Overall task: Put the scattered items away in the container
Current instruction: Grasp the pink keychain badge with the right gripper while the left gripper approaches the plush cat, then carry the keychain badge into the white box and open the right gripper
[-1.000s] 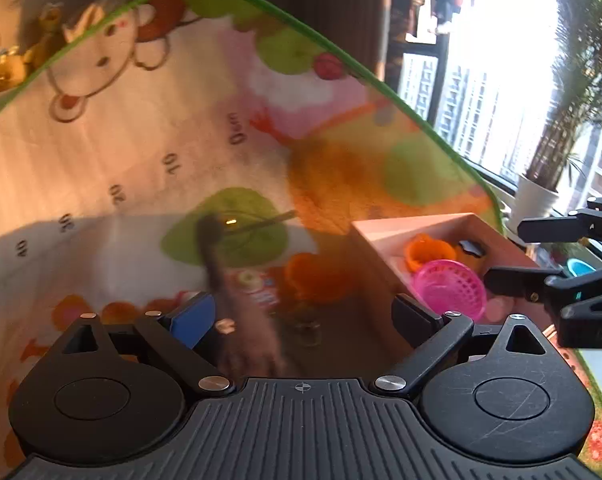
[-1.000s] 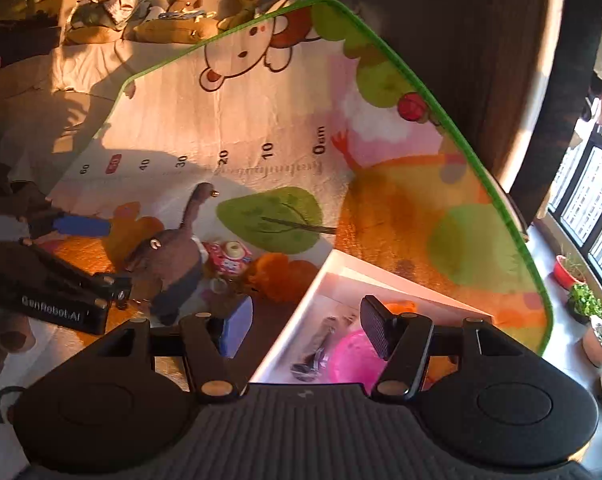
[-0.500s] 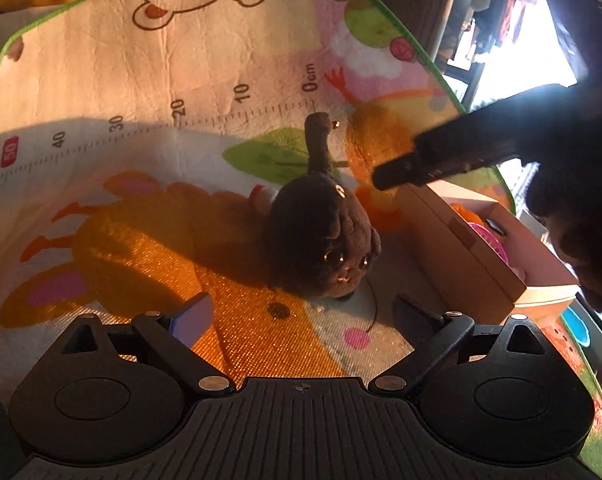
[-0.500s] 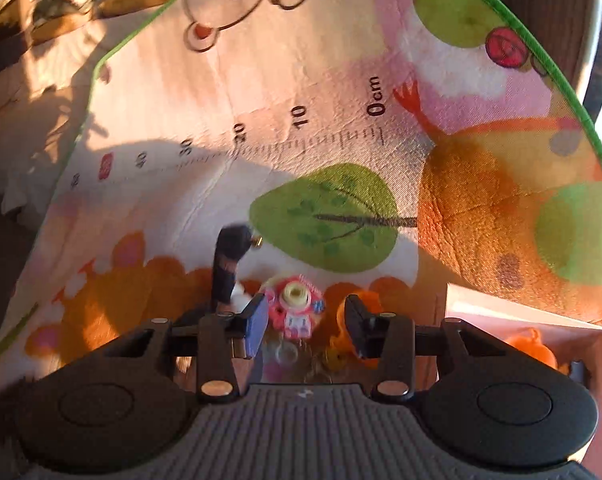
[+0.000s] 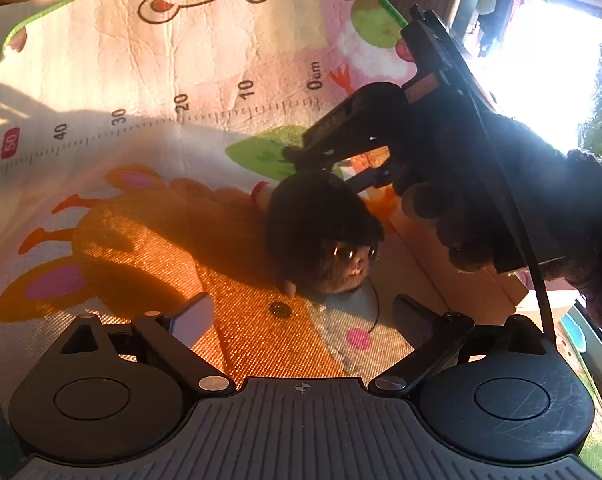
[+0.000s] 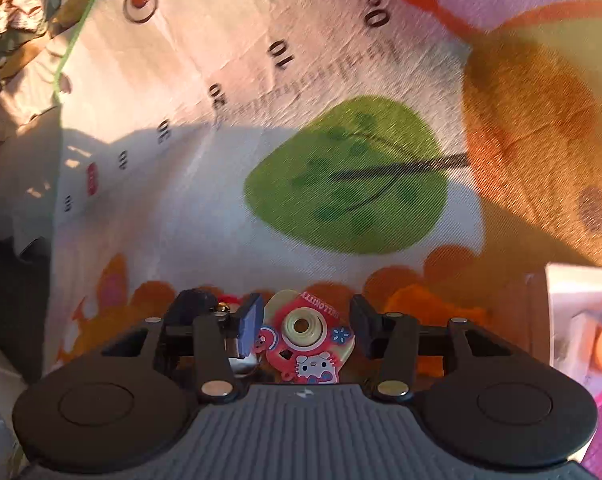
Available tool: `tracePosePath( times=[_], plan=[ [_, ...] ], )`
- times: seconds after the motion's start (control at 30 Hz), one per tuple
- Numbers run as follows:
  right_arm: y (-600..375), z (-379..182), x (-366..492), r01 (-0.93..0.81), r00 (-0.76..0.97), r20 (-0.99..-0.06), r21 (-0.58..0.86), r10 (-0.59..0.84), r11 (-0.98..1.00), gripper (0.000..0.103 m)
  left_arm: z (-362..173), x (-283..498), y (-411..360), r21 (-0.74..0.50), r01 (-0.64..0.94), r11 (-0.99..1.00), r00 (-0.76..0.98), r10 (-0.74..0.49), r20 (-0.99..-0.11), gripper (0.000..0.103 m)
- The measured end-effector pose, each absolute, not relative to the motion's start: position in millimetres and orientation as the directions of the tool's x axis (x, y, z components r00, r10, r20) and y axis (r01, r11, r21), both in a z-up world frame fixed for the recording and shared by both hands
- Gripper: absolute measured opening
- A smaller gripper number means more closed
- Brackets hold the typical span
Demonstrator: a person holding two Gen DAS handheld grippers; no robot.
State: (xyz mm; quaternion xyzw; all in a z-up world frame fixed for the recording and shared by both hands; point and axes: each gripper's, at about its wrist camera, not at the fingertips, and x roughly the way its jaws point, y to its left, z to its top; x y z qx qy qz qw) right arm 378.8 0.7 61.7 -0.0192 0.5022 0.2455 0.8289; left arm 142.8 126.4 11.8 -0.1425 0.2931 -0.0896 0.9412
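1. The right gripper [image 6: 305, 326] sits low over the pink heart-shaped plastic Hello Kitty toy [image 6: 305, 338], fingers spread on either side of it, not yet touching; best to centre on it, then close gently.
2. That toy lies on the cartoon play mat [image 6: 261, 80], left of the white cardboard box [image 6: 581, 300].
3. The left gripper [image 5: 301, 314] hangs spread and empty, short of the dark brown plush toy [image 5: 321, 236] beside the box.

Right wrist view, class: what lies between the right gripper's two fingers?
The pink Hello Kitty toy camera lies on the play mat between the open right gripper fingers, not yet clamped.
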Motion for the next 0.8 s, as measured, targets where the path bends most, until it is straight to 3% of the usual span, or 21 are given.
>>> tracePosePath(
  times=[0.27,0.37,0.5,0.63,0.8],
  plan=[
    [-6.4,74.9,317.8,-0.607,0.155,-0.891,0.255,0.426,0.753,0.043,14.2,136.1,119.3,-0.291,0.111,0.95,0.822,-0.252,-0.51,0.099],
    [-16.6,109.9,305.2,-0.643,0.294,-0.849,0.165,0.439,0.748,0.046,13.4,130.3,117.1,-0.319,0.139,0.938,0.808,-0.293,-0.511,0.099],
    [-20.4,130.0,327.5,-0.558,0.458,-0.807,0.065,0.373,0.827,0.049,13.3,124.1,113.9,-0.324,0.16,0.933,0.809,-0.312,-0.499,0.099],
    [-9.7,102.6,352.1,-0.493,0.513,-0.832,-0.082,0.213,0.866,0.049,12.4,123.7,115.4,-0.336,0.158,0.928,0.811,-0.316,-0.492,0.099],
    [-10.9,63.2,367.4,-0.459,0.505,-0.858,-0.169,0.099,0.872,0.045,12.0,122.0,118.1,-0.352,0.159,0.922,0.818,-0.323,-0.476,0.098]
  ],
)
